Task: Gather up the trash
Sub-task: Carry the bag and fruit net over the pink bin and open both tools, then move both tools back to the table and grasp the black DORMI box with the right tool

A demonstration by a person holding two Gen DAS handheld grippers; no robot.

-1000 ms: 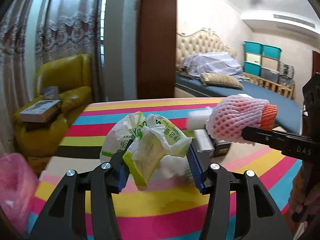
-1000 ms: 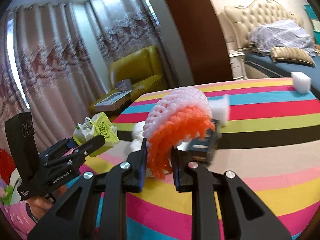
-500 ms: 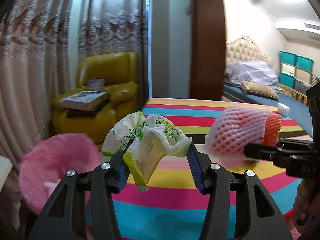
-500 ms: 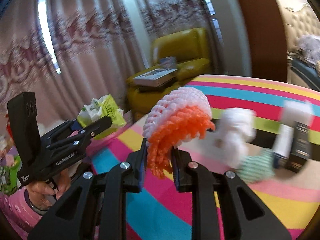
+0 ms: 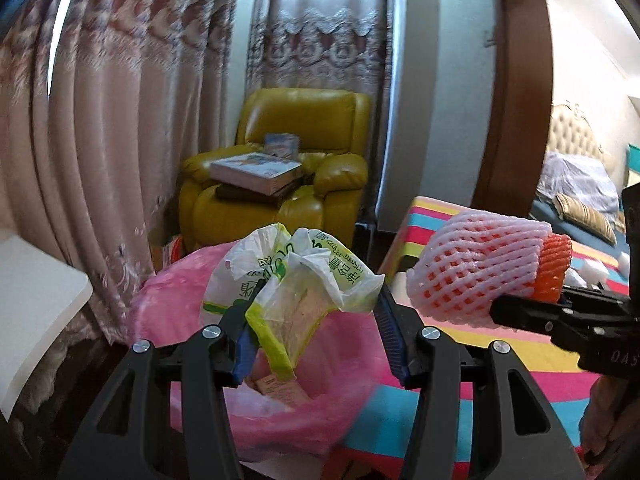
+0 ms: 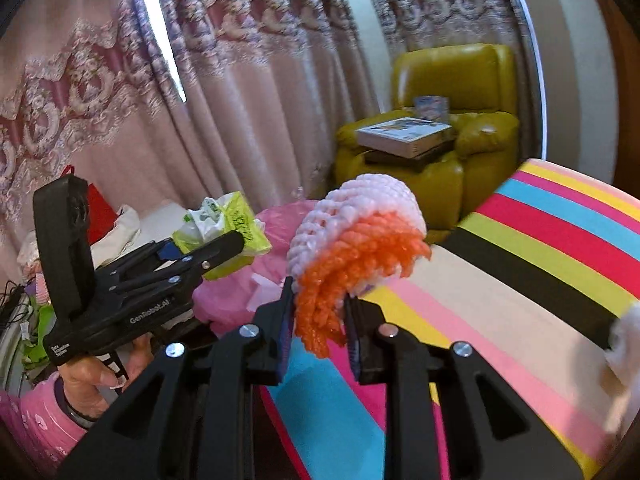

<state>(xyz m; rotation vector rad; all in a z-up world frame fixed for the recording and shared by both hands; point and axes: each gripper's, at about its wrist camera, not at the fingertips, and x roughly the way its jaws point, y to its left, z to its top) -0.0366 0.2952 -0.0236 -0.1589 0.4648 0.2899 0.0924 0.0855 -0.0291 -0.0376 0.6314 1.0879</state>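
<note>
The left gripper (image 5: 316,336) has its jaws fairly wide with a crumpled green-and-white plastic bag (image 5: 296,280) caught against its left finger, held above the pink-lined trash bin (image 5: 176,304). Just to its right, the right gripper (image 6: 318,334) is clamped on a pink-and-orange foam fruit net (image 6: 356,240) over the edge of the striped tablecloth (image 6: 520,280). Beyond stand a yellow armchair (image 5: 332,128) stacked with books (image 5: 256,170), and curtains (image 5: 120,120).

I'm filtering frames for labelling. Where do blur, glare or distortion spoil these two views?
Left wrist view: curtains bow from fisheye, window slit glares, crumpled green-and-white plastic bag sharp. Right wrist view: pink-and-orange foam fruit net sharp, striped tablecloth edge smears at far right.
</note>
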